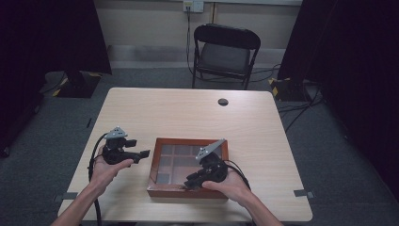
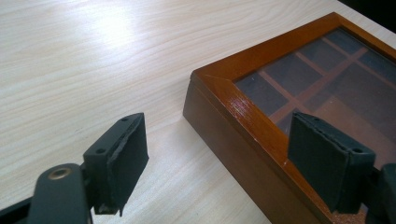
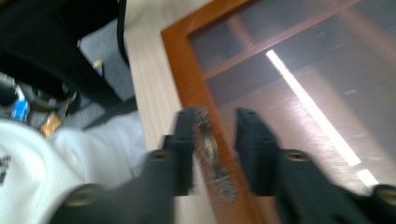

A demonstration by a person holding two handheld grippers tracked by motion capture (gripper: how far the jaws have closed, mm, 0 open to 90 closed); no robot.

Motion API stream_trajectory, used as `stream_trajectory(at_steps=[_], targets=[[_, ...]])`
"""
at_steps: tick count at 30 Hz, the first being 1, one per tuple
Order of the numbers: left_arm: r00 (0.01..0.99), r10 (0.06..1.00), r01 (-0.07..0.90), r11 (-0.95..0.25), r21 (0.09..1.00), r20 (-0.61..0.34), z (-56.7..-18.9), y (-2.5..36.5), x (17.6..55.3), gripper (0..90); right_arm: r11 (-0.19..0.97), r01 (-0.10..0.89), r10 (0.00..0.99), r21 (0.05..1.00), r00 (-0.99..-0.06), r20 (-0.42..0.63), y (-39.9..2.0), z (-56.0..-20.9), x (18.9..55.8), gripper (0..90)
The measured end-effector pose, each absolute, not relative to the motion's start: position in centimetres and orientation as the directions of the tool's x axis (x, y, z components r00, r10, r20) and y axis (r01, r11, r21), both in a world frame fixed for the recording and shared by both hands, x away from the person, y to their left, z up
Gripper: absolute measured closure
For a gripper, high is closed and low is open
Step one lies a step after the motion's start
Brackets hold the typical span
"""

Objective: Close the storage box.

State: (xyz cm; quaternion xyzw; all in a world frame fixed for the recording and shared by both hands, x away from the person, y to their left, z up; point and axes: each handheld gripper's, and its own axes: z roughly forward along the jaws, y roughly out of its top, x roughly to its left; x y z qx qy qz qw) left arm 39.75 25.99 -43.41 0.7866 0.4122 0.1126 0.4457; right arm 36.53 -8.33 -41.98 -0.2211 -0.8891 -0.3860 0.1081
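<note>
The wooden box (image 1: 188, 167) is set near the middle of the surface (image 1: 188, 110), its metal clasp (image 3: 212, 154) sits loose between the right hand-held gripper's (image 3: 215, 123) slightly parted jaws, and should be lifted gently while the wide left hand-held gripper (image 2: 215, 154) waits.

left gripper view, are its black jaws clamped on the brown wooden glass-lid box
No, the left gripper stands open, one jaw over bare table, the other above the brown wooden glass-lid box.

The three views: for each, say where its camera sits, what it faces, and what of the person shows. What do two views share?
High view: above the table, looking forward and down; forearms, both claws.
Left gripper view: on the left claw, facing the wooden box corner; its jaws stand apart.
Right gripper view: on the right claw, astride the box's metal latch; white clothing.
Shared: the box.
</note>
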Motion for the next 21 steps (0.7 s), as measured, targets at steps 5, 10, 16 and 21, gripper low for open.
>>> stream_trajectory(at_steps=[5, 10, 16, 21], targets=[[0.631, 0.747, 0.566, -0.257, 0.783, -0.21, -43.5, 26.1, 40.0, 19.1, 0.522, 0.512, 0.398, 0.682, -0.854, 0.336, -10.1, -40.7, 37.5, 50.6], [0.616, 0.764, 0.573, -0.267, 0.775, -0.192, -43.1, 26.6, 40.4, 19.0, 0.416, 0.587, 0.577, 0.695, -0.761, 0.298, -14.3, -39.9, 39.0, 30.7], [0.595, 0.783, 0.596, -0.277, 0.754, -0.182, -43.4, 27.7, 40.8, 18.5, 0.302, 0.631, 0.721, 0.715, -0.641, 0.262, -19.3, -40.7, 39.9, 21.5], [0.54, 0.817, 0.65, -0.252, 0.716, -0.202, -45.0, 28.2, 40.8, 20.1, 0.225, 0.696, 0.841, 0.682, -0.492, 0.225, -23.1, -43.0, 41.0, 14.4]])
